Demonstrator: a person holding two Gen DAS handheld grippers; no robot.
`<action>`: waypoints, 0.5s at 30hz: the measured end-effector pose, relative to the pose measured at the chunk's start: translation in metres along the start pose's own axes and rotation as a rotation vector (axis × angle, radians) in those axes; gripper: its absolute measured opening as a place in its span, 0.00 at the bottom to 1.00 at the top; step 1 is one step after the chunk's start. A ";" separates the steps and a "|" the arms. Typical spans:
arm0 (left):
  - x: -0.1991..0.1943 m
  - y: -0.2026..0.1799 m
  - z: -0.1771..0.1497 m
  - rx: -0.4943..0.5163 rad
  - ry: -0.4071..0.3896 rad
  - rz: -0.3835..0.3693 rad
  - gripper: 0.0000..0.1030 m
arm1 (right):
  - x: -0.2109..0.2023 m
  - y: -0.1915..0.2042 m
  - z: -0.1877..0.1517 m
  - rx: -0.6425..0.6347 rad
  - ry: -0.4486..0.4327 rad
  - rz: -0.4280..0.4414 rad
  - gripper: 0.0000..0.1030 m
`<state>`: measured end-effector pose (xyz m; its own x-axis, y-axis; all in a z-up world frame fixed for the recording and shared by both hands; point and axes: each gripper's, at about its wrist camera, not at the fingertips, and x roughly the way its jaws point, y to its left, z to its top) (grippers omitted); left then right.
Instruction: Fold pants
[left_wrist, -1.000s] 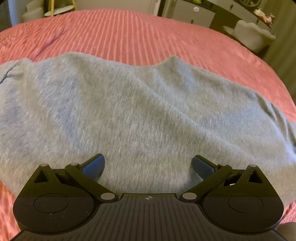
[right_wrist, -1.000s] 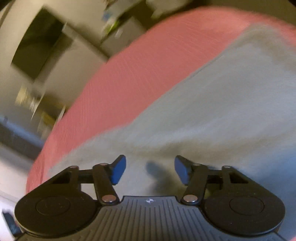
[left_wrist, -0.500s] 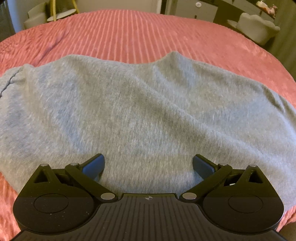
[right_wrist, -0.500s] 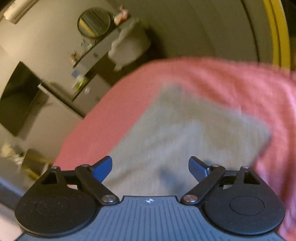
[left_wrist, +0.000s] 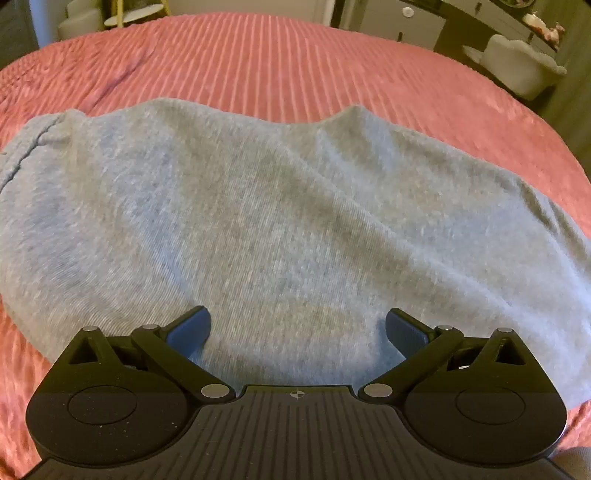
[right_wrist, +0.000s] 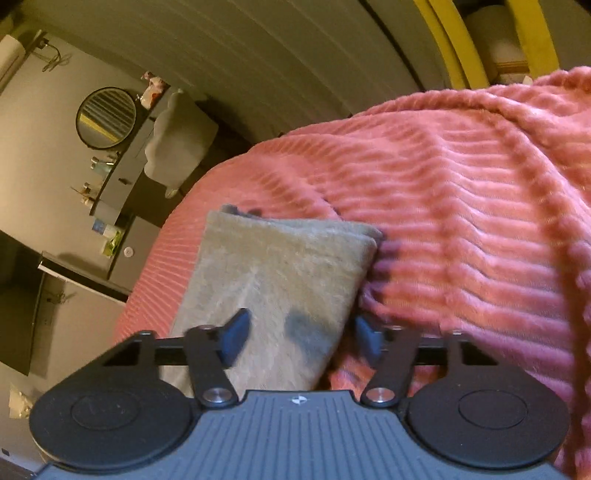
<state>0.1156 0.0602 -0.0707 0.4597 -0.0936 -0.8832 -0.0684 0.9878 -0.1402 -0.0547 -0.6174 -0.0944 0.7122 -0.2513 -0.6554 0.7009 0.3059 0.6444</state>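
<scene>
**Pants folded on the pink bedspread, both grippers spread above them**

Pants (left_wrist: 280, 221) of grey knit lie folded into a compact bundle on a ribbed pink bedspread (left_wrist: 258, 59). In the left wrist view they fill the middle of the picture, with a stitched seam running along their left end and a small peak in the far edge. In the right wrist view they show as a narrow rectangle with layered edges at its far end, the bedspread rising in a heavy fold to the right of them.

The left gripper (left_wrist: 297, 328) hangs over the near part of the cloth with its blue-tipped fingers (left_wrist: 192, 328) spread wide, nothing pinched between them.

The right gripper (right_wrist: 297, 332) has just been closing, yet its jaws stand apart: the near corner of the pants lies between them, and neither pad presses the cloth.

Beyond the bed stand a pale armchair (left_wrist: 517, 66), a dark dresser (right_wrist: 125, 177) and a round mirror (right_wrist: 106, 117) on the wall.
</scene>
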 end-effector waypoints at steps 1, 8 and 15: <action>0.000 0.000 0.000 -0.002 -0.001 -0.001 1.00 | -0.002 0.002 0.000 -0.001 -0.016 -0.004 0.48; 0.003 -0.004 0.000 0.010 0.002 0.013 1.00 | -0.033 -0.005 -0.031 -0.093 0.085 0.036 0.44; 0.002 -0.006 -0.001 0.022 0.000 0.020 1.00 | -0.025 0.014 -0.037 -0.109 0.061 0.084 0.27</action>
<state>0.1160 0.0538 -0.0716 0.4587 -0.0741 -0.8855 -0.0581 0.9919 -0.1131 -0.0640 -0.5724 -0.0839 0.7623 -0.1655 -0.6257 0.6281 0.4223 0.6536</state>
